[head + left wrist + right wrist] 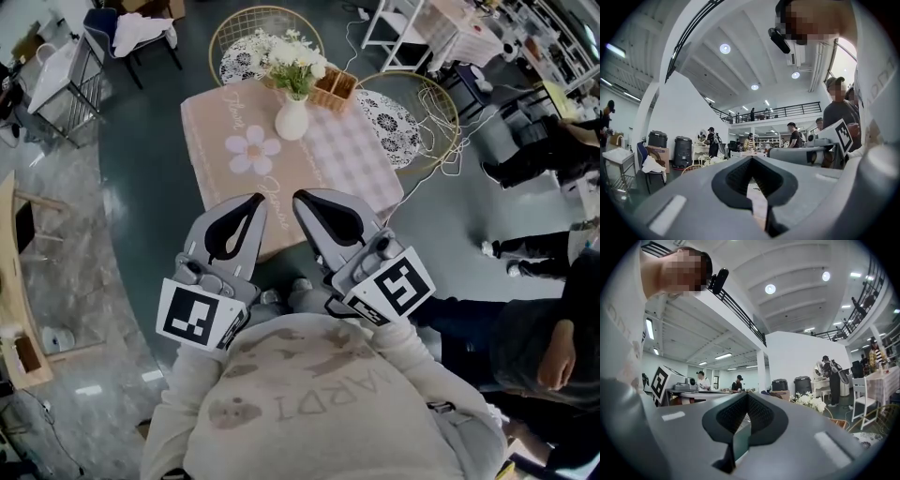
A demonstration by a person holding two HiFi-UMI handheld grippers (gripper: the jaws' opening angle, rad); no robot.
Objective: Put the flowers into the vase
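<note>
White flowers [295, 58] stand in the vase [292, 120] toward the twelve o'clock edge of the table [319, 164]. I judge them light, soft and easily crushed, so best pinched low on the stems. At six o'clock, well apart from them, the left gripper [251, 208] and right gripper [309, 204] are both pressed together, empty.

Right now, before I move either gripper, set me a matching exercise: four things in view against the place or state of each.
Things:
1. vase
2. basket
3. flower print
4. left gripper

Places or states:
A. jaws together, nothing between them
B. on the pink cloth, on the near side of the vase
C. white, with white flowers standing in it
D. wicker, close to the right of the vase in the head view

Pairs: 1-C; 2-D; 3-B; 4-A
</note>
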